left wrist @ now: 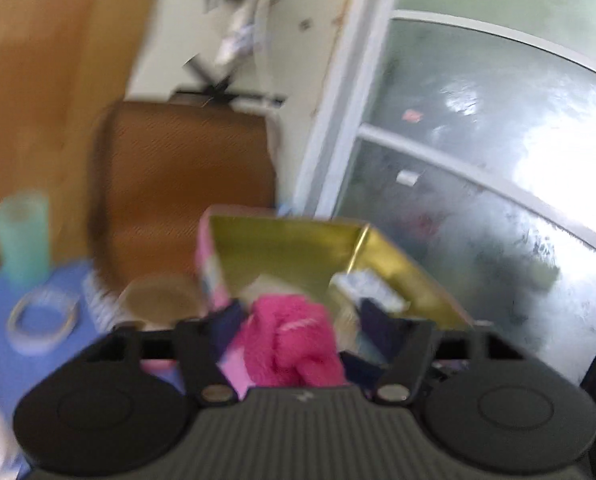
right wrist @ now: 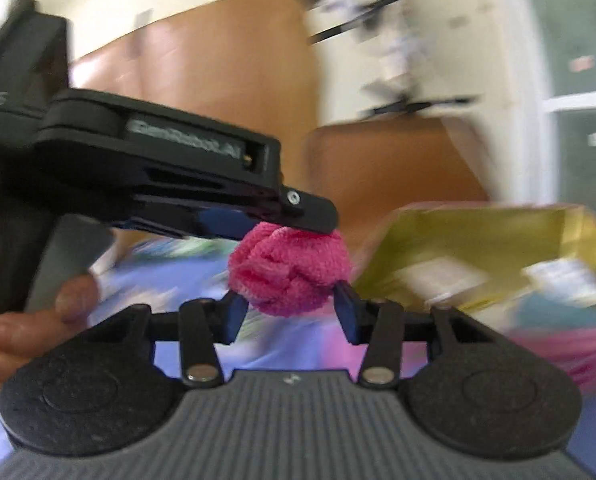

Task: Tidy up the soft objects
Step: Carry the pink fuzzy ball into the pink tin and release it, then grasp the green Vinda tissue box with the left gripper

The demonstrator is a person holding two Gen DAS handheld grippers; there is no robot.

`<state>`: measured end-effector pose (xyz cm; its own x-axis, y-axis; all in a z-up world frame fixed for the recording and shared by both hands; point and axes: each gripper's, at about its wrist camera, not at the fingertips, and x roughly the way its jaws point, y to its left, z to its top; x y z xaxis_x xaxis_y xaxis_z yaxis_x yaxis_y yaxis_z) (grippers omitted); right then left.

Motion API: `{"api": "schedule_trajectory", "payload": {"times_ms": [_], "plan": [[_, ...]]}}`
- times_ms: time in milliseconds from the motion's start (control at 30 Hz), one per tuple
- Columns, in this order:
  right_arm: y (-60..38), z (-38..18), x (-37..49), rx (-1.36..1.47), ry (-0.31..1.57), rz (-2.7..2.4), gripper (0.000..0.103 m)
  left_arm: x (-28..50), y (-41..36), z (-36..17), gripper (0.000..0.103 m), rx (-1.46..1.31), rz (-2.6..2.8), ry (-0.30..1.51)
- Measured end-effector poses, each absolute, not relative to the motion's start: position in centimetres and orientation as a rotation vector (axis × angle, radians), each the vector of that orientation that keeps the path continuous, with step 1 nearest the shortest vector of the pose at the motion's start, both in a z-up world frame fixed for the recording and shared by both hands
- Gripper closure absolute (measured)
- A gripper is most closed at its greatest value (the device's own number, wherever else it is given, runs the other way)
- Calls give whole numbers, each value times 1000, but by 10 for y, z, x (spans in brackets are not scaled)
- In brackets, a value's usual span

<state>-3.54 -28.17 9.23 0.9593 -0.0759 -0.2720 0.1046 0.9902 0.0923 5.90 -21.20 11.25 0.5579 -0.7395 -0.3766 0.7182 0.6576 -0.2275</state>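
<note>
A bunched pink terry cloth [right wrist: 290, 270] is clamped by the left gripper [left wrist: 294, 336] and pressed between the right gripper [right wrist: 292, 304] fingers, raised above the blue tabletop [left wrist: 38, 320]. It is not yet stowed; the open gold-lined box [left wrist: 298, 248] is waiting just beyond, its near rim to be cleared.

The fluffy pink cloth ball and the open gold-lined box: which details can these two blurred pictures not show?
- Fluffy pink cloth ball: right wrist view, whether the right gripper touches it; left gripper hides its top.
- Open gold-lined box: both views, its contents are motion-blurred.
- Left gripper: left wrist view, cloth hides the fingertips.
</note>
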Motion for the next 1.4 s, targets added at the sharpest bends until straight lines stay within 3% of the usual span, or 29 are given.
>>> {"api": "schedule_trajectory", "payload": {"times_ms": [33, 100, 400, 467, 600, 633, 833, 900, 967, 1133, 1167, 1400], "plan": [[-295, 94, -30, 100, 246, -149, 50, 57, -224, 114, 22, -45, -847, 440], [-320, 91, -15, 52, 234, -279, 25, 57, -239, 114, 23, -24, -810, 419], [-344, 74, -64, 205, 184, -333, 32, 53, -162, 82, 23, -47, -650, 490], [-328, 72, -64, 192, 181, -290, 41, 57, -134, 74, 23, -67, -587, 521], [-308, 77, -51, 215, 231, -158, 73, 57, -78, 60, 24, -88, -462, 552], [-303, 78, -47, 236, 246, -117, 74, 55, -65, 58, 24, -88, -436, 554], [-250, 75, -8, 181, 390, 64, 68, 43, -11, 34, 24, -115, -390, 571], [-234, 71, 11, 151, 450, 81, 35, 44, -2, 24, 24, -148, -399, 587], [-222, 65, 32, 135, 498, 86, 27, 45, 4, 16, 24, -174, -403, 593], [-205, 45, 80, 86, 641, 81, 26, 46, 10, 6, 26, -231, -433, 605], [-205, 39, 84, 87, 670, 91, 45, 46, 11, 7, 26, -235, -440, 597], [-196, 41, 14, 87, 653, 278, 47, 49, 1, 19, 27, -255, -598, 669]]}}
